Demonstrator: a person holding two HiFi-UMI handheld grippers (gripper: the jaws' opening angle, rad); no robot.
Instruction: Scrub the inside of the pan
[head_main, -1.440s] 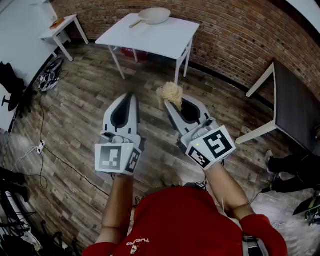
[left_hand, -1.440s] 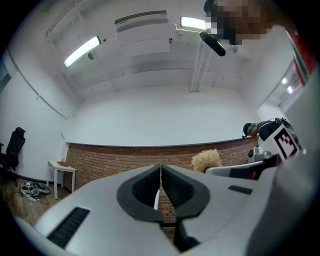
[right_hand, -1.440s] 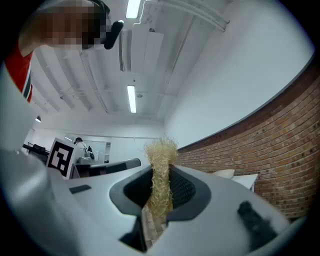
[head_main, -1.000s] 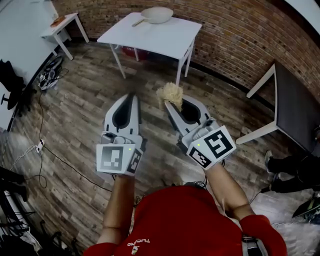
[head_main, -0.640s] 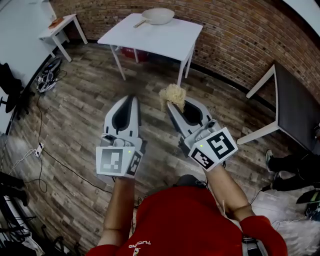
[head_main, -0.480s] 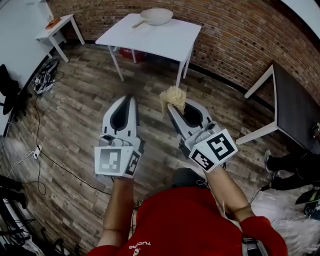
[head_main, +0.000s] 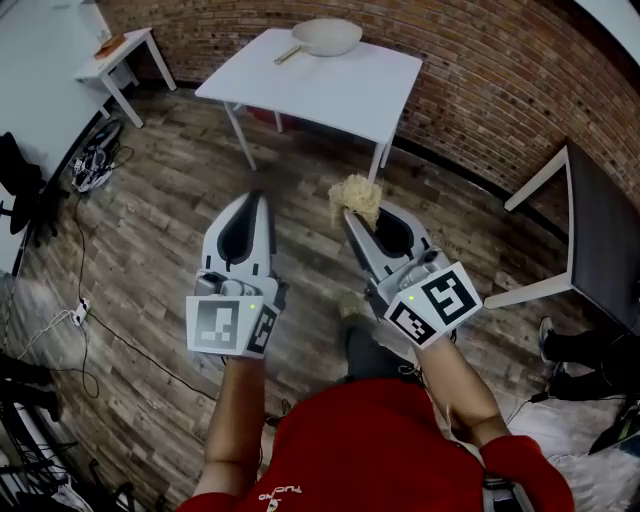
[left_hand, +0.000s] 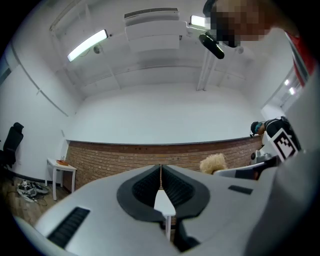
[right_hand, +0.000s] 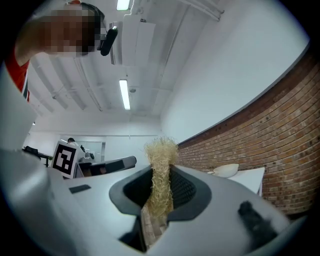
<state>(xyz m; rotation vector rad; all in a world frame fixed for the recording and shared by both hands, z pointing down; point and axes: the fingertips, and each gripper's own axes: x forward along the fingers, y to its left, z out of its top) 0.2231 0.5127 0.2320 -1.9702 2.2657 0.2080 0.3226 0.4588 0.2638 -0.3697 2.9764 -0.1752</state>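
i see the pan (head_main: 333, 36), a pale cream, shallow round one with a short brownish handle angled toward the table's left edge, sitting by the middle of the far edge of the white table (head_main: 330, 95), well apart from both grippers. my right gripper (head_main: 352, 212) is clamped on a straw-coloured fibrous scrubber (head_main: 357, 196), whose frayed tuft sticks out past the jaw tips, above the wooden floor (head_main: 160, 220). my left gripper (head_main: 256, 198) has its 2 jaws pressed together with nothing between them, held near the right one.
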